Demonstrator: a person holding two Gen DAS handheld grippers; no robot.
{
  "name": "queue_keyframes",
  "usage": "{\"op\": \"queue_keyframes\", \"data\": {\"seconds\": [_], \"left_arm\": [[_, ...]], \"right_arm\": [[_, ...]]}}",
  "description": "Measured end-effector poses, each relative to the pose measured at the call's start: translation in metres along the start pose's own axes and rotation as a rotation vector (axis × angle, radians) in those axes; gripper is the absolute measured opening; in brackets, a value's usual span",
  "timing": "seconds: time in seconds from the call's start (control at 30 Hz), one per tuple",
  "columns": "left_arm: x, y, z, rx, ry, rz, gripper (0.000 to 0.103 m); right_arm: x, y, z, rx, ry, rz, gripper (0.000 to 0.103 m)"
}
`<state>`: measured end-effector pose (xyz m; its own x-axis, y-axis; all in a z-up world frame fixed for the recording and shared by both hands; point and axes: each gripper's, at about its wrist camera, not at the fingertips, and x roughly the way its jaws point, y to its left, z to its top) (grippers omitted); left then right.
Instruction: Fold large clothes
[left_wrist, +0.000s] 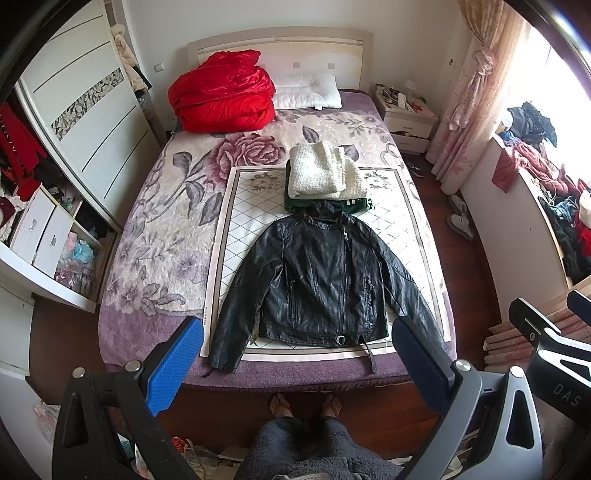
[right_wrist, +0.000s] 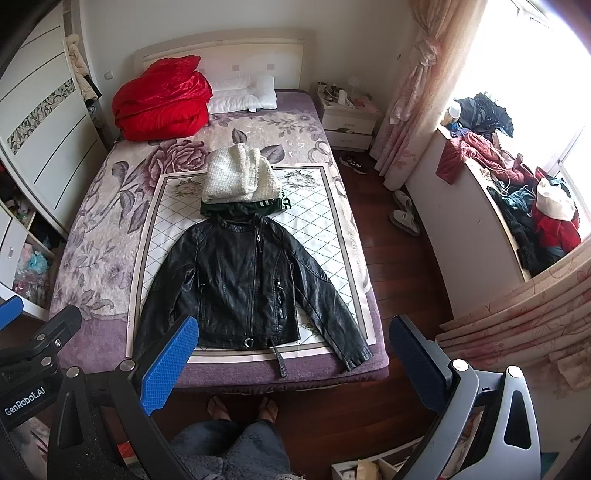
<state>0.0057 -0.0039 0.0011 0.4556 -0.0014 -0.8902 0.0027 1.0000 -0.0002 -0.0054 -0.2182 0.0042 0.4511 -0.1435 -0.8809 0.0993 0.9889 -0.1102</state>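
Hovering both spread grippers, left gripper (left_wrist: 295, 363) and right gripper (right_wrist: 293, 363), empty; jacket (left_wrist: 321, 280) lies ahead, collar away, each sleeve nearer its own side's gripper.

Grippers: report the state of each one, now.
Left gripper: open, holding nothing.
Right gripper: open, holding nothing.

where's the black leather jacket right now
In both wrist views the black leather jacket lies spread flat on the white mat at the bed's foot, just below the folded cream sweater.
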Motion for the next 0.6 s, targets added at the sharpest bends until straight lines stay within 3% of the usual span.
{"op": "queue_keyframes", "data": {"seconds": [0.6], "left_arm": [[-0.005,-0.002,0.001,-0.003,-0.002,-0.004,0.103]], "right_arm": [[0.003,-0.004,0.002,-0.003,-0.001,-0.001,0.103]]}}
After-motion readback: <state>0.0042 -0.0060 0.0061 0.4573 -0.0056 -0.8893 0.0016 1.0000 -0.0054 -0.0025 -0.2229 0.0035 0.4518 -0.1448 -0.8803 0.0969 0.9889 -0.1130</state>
